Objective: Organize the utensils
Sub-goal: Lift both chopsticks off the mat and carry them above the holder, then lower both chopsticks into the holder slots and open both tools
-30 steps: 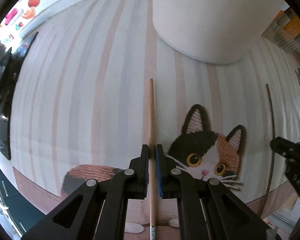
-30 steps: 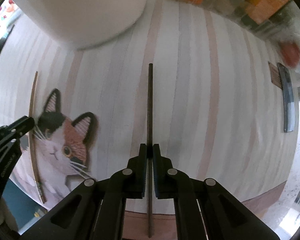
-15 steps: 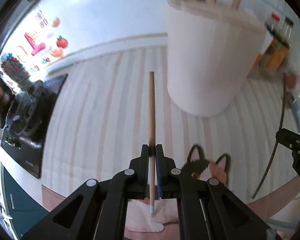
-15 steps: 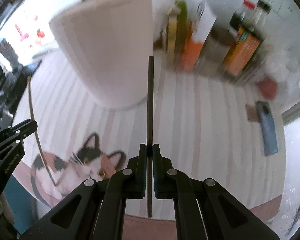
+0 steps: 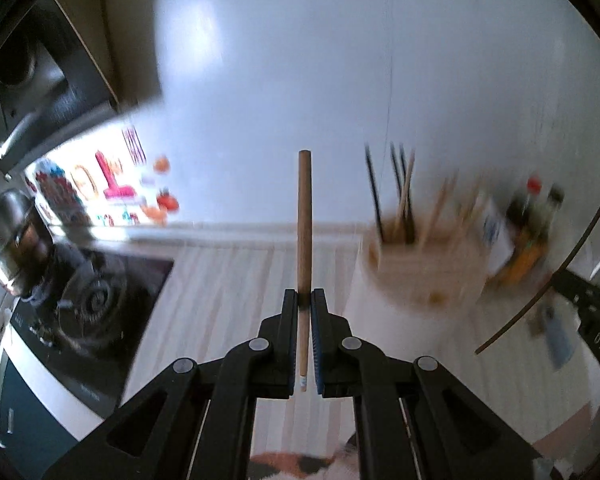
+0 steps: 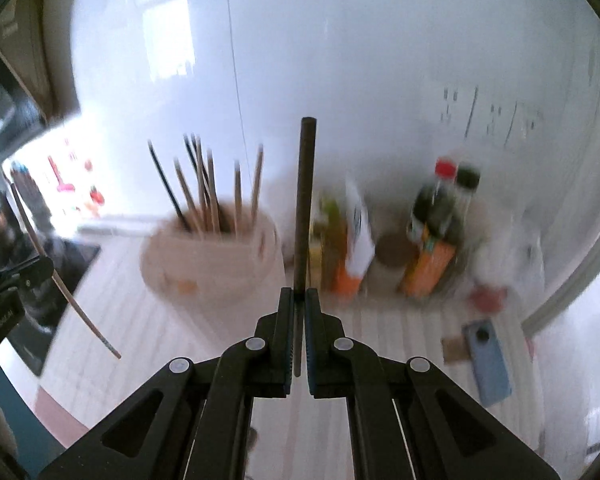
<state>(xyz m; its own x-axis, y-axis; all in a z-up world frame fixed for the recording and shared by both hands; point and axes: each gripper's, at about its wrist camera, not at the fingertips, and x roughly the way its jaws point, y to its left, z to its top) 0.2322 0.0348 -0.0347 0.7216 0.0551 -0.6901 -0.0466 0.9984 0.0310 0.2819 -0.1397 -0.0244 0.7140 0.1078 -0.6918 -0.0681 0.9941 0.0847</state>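
Note:
My left gripper [image 5: 304, 300] is shut on a light wooden chopstick [image 5: 304, 216] that points forward and up, lifted above the striped mat. My right gripper [image 6: 299, 298] is shut on a dark chopstick [image 6: 305, 200], also lifted. A cream utensil holder [image 6: 212, 260] with several chopsticks standing in it sits ahead and left of the right gripper; in the left wrist view the holder [image 5: 424, 276] is ahead to the right, blurred. The dark chopstick [image 5: 548, 280] and the right gripper [image 5: 592, 312] show at the right edge of the left wrist view.
Sauce bottles [image 6: 444, 216] and cartons [image 6: 352, 248] stand against the white wall right of the holder. A blue phone [image 6: 488, 360] lies on the mat at right. A black stove [image 5: 84, 304] with a pot [image 5: 8, 220] is at left.
Both grippers have lifted their chopsticks off the cat mat and tilted upward, so the views now face the wall and the holder's open top.

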